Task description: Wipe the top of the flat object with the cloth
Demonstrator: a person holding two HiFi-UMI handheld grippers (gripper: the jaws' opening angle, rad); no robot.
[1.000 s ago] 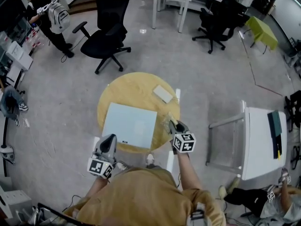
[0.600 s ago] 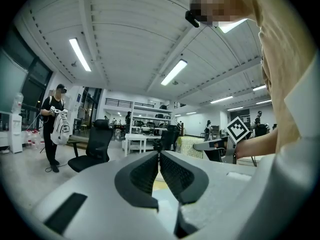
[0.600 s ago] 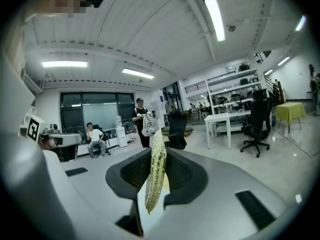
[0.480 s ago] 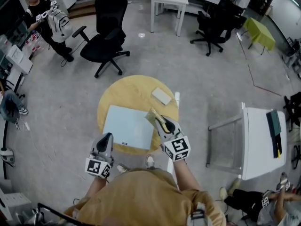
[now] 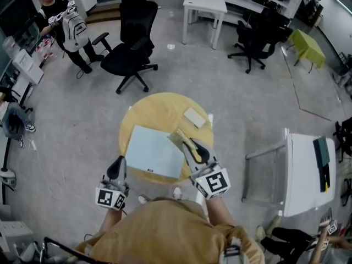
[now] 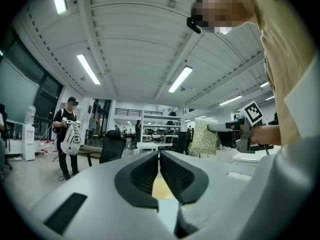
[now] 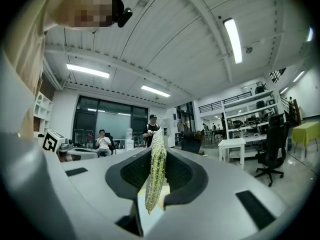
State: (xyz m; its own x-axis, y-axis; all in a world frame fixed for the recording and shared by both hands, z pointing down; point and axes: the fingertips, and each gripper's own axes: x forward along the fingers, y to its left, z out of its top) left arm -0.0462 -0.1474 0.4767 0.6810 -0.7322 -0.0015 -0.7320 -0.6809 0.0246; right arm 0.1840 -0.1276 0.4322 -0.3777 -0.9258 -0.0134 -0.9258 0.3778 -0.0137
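A pale blue flat board [image 5: 153, 150] lies on the round wooden table [image 5: 159, 110]. My right gripper [image 5: 188, 145] is shut on a yellow-green cloth [image 5: 179, 138], held over the board's right edge. Seen edge-on in the right gripper view, the cloth [image 7: 155, 176] stands pinched between the dark pads. My left gripper [image 5: 119, 168] hovers at the table's near left rim, just off the board's near left corner. In the left gripper view its jaws [image 6: 159, 173] are shut with nothing between them. The cloth [image 6: 204, 138] and the right gripper show there too.
A small white pad [image 5: 194, 117] lies on the table's far right. A black office chair [image 5: 130, 54] stands beyond the table. A white table [image 5: 308, 169] is at the right. A person with a backpack [image 5: 63, 23] stands at the far left.
My right gripper has carried the cloth left, from the table's right rim to over the board's right edge. The left gripper has hardly moved.
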